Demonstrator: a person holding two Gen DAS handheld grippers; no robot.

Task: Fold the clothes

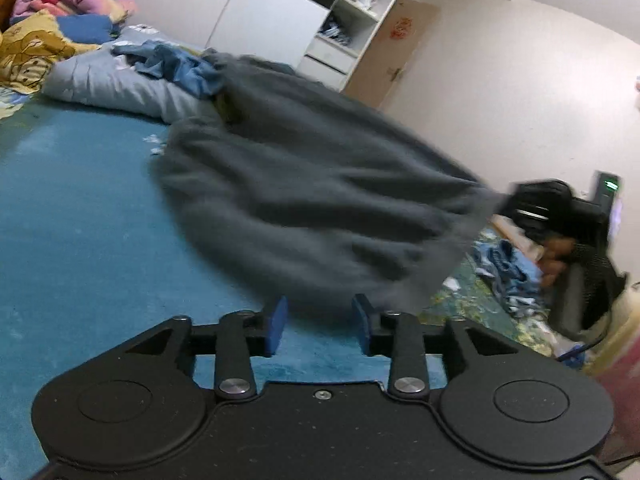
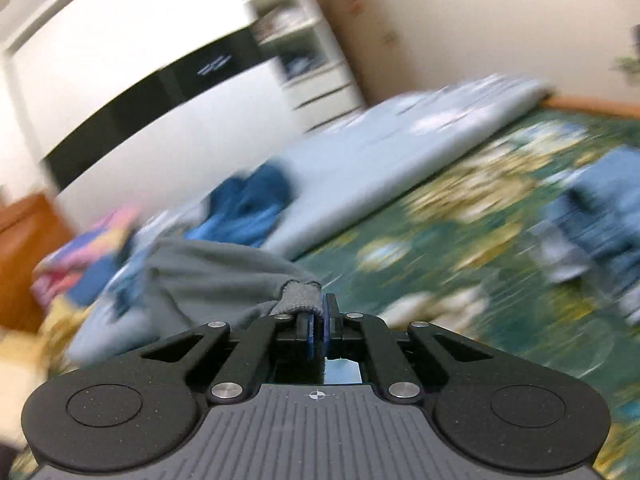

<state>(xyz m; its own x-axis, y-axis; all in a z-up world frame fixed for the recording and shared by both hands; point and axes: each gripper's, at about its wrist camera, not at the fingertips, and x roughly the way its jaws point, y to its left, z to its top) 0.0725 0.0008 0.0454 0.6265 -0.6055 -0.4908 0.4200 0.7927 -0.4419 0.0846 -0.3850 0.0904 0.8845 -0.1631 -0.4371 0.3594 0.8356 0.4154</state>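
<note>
A grey garment (image 1: 300, 200) is stretched in the air over the teal bedcover (image 1: 80, 220), blurred. In the left wrist view my left gripper (image 1: 320, 300) stands open, its blue pads (image 1: 276, 324) apart, and the garment's lower hem hangs just beyond the tips without being pinched. At the right my right gripper (image 1: 532, 208), carried by a hand (image 1: 556, 256), grips the garment's far corner. In the right wrist view the right gripper (image 2: 318, 308) is shut on a folded grey edge, and the rest of the garment (image 2: 200, 276) trails off to the left.
A light blue quilt (image 1: 120, 84) with crumpled blue clothes (image 1: 176, 64) lies behind the garment, with colourful bedding (image 1: 48, 4) at the far left. More blue clothes (image 1: 504, 268) lie on the green floral sheet (image 2: 440, 240). White shelves (image 1: 352, 12) and a door (image 1: 400, 52) stand behind.
</note>
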